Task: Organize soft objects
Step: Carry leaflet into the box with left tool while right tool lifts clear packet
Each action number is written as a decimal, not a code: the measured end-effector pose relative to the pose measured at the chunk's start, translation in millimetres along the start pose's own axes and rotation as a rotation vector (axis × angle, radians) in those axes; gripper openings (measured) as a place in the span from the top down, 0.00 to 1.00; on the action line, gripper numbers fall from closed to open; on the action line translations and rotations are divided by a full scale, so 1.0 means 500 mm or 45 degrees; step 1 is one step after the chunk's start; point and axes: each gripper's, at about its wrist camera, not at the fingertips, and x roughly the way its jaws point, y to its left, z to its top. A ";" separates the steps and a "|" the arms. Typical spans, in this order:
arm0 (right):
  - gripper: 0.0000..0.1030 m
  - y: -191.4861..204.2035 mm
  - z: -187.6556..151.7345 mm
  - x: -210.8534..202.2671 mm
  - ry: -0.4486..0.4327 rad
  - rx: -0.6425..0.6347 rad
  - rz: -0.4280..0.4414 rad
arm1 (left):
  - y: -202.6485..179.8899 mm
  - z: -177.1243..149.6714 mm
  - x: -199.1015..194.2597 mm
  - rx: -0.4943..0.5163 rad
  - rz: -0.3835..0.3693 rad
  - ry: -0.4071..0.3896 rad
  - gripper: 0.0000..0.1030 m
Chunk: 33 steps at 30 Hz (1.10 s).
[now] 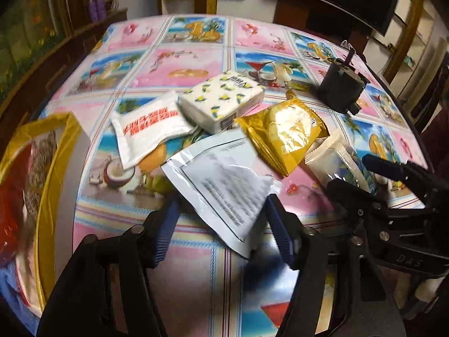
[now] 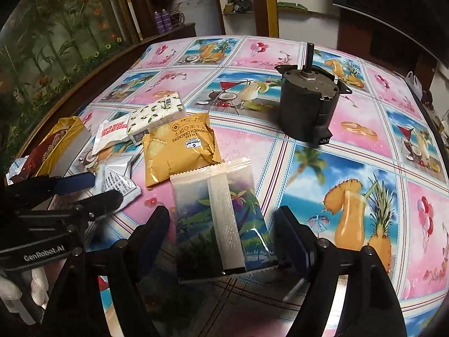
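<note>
Two grippers, both jaws spread, nothing pinched. Left gripper [image 1: 221,224] straddles grey pouch [image 1: 224,185]; right gripper [image 2: 224,241] straddles clear packet [image 2: 224,213], both flat on table [image 2: 336,168]. Risk: slick film slides out, or packet drags cracker bag [image 2: 179,148] overlapping its far end. Packet's long axis points away from right camera.

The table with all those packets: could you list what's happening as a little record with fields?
Surface: table under a glossy tropical-print cloth
Left tongs: open, straddling a grey-white foil pouch with printed text
Right tongs: open, straddling a clear sachet with a white centre strip
Nearby: yellow cracker packet, lemon-print tissue pack, white packet with red lettering
Hard item: black motor with a shaft
</note>
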 end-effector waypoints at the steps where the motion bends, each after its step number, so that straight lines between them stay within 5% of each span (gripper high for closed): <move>1: 0.24 0.003 0.002 0.002 0.001 -0.007 -0.005 | -0.008 -0.002 0.004 0.028 0.034 -0.005 0.30; 9: 0.25 0.006 0.012 0.010 -0.001 -0.009 -0.014 | -0.003 0.026 0.021 0.011 0.022 -0.008 0.35; 11: 0.39 0.015 0.010 0.009 0.003 -0.043 -0.066 | -0.015 0.021 0.012 0.054 -0.012 -0.028 0.71; 13: 0.43 0.020 0.006 0.005 0.006 -0.057 -0.090 | -0.024 0.017 0.002 0.070 -0.045 -0.009 0.83; 24: 0.48 -0.010 -0.004 -0.020 -0.020 0.089 0.054 | 0.043 -0.048 -0.163 -0.088 -0.247 -0.118 0.84; 33: 0.48 0.005 0.003 -0.059 -0.065 0.159 0.188 | 0.228 -0.147 -0.319 -0.285 -0.112 -0.254 0.84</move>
